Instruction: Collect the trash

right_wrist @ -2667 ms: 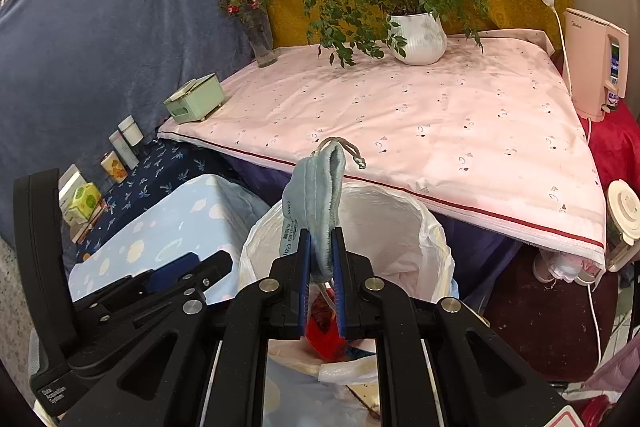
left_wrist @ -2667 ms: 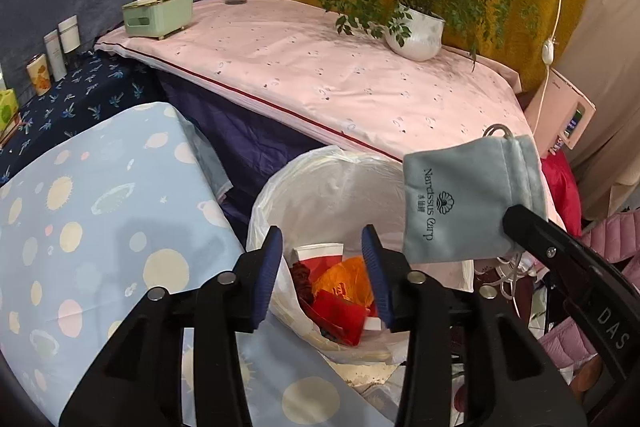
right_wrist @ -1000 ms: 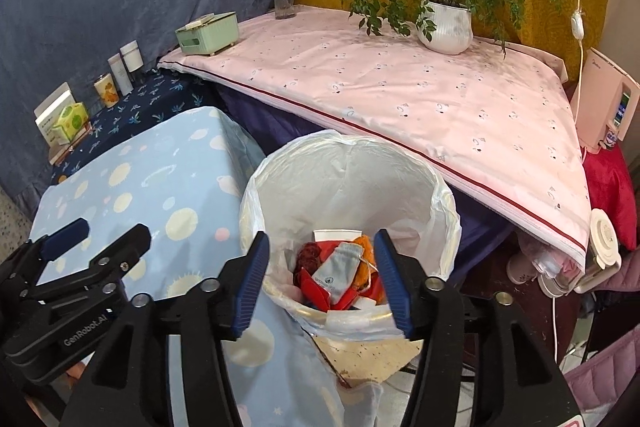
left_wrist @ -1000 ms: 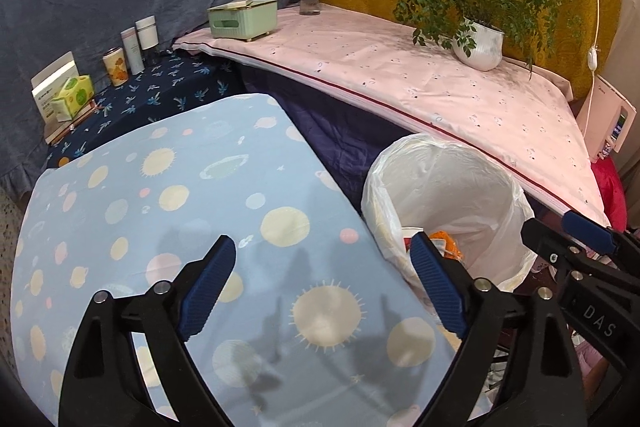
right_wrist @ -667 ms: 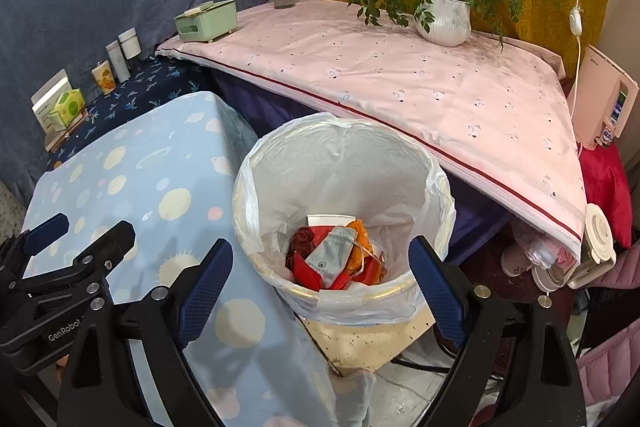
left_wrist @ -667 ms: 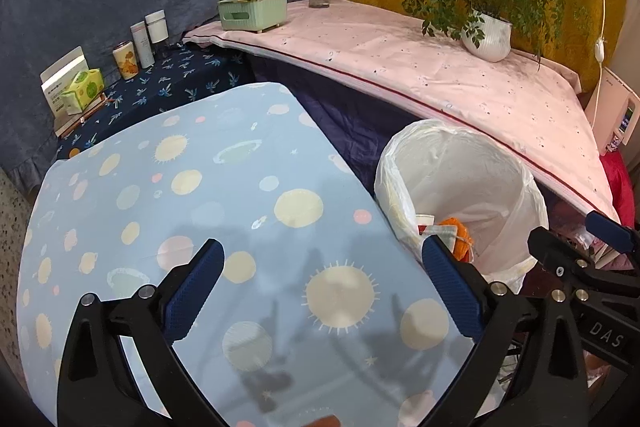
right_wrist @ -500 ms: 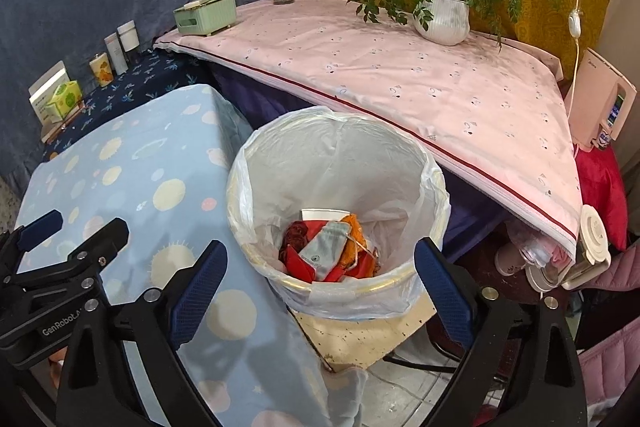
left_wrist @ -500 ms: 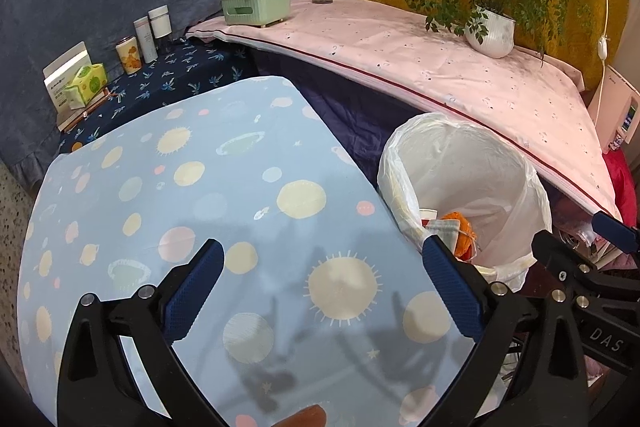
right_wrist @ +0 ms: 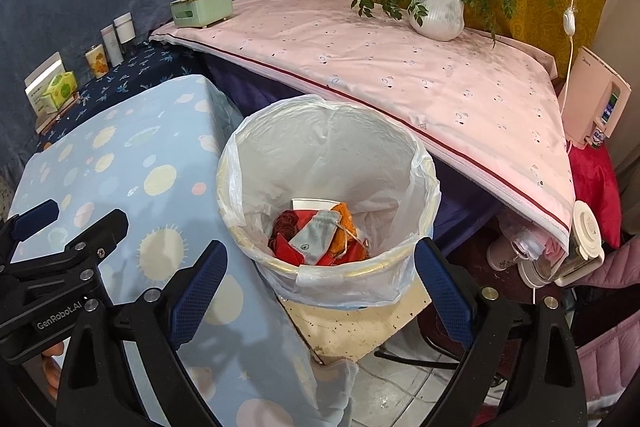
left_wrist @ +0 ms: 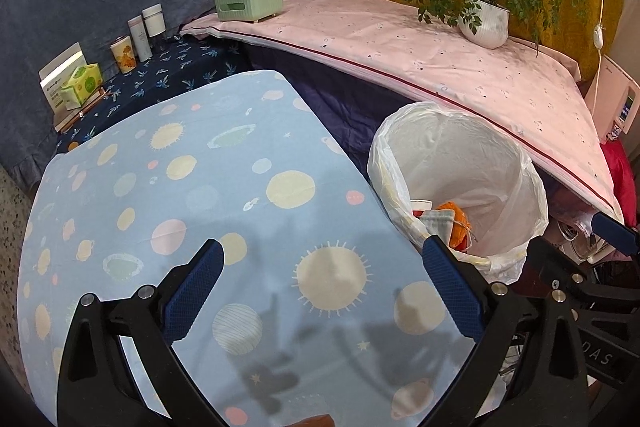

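My right gripper hangs over the round bin lined with a white plastic bag, its blue-padded jaws spread wide with nothing between them, and my left gripper hovers just as wide apart and empty above the light-blue tablecloth printed with suns and planets. The grey fabric drawstring pouch lies down inside the bin, on top of the red and orange wrappers and touching neither gripper. The bin stands just beside the table's edge, below the pink cloth-covered surface that bears a white potted plant.
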`<action>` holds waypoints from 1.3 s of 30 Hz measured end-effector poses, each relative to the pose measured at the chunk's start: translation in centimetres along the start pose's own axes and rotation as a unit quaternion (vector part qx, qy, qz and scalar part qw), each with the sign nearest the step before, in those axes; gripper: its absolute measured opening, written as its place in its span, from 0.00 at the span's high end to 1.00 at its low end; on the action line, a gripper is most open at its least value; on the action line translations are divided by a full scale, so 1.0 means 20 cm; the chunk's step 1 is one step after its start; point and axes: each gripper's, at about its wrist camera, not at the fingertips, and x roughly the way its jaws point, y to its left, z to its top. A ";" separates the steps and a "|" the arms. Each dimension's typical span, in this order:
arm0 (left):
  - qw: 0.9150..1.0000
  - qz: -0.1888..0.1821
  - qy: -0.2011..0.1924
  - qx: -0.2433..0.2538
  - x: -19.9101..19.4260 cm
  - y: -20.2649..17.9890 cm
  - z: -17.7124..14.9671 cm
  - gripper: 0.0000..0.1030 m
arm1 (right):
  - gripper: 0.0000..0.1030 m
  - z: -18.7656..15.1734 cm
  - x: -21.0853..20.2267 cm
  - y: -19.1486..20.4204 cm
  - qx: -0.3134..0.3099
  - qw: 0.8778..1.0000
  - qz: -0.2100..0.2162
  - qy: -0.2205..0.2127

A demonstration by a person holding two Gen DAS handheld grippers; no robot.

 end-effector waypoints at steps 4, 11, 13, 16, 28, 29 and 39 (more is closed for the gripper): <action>1.000 0.002 0.001 0.004 0.00 -0.01 0.00 0.08 | 0.12 0.00 0.00 0.00 0.001 1.000 0.000 0.001; 1.000 0.002 0.006 0.002 0.01 -0.02 -0.01 0.08 | 0.12 -0.01 0.00 -0.01 0.001 1.000 -0.001 0.001; 1.000 0.003 0.007 0.003 0.01 -0.02 -0.01 0.08 | 0.12 -0.01 0.00 -0.01 0.002 1.000 -0.002 0.001; 1.000 0.002 0.007 0.001 0.01 -0.02 -0.01 0.08 | 0.12 -0.02 0.00 -0.02 0.003 1.000 -0.005 0.002; 1.000 -0.002 0.009 0.001 0.01 -0.03 -0.01 0.08 | 0.12 -0.04 0.00 -0.04 0.004 1.000 -0.007 0.005; 1.000 -0.001 0.009 0.000 0.01 -0.03 -0.01 0.08 | 0.12 -0.04 0.00 -0.05 0.004 1.000 -0.008 0.005; 1.000 0.000 0.005 0.003 0.00 -0.06 -0.02 0.08 | 0.12 -0.05 0.00 -0.05 0.005 1.000 -0.011 0.007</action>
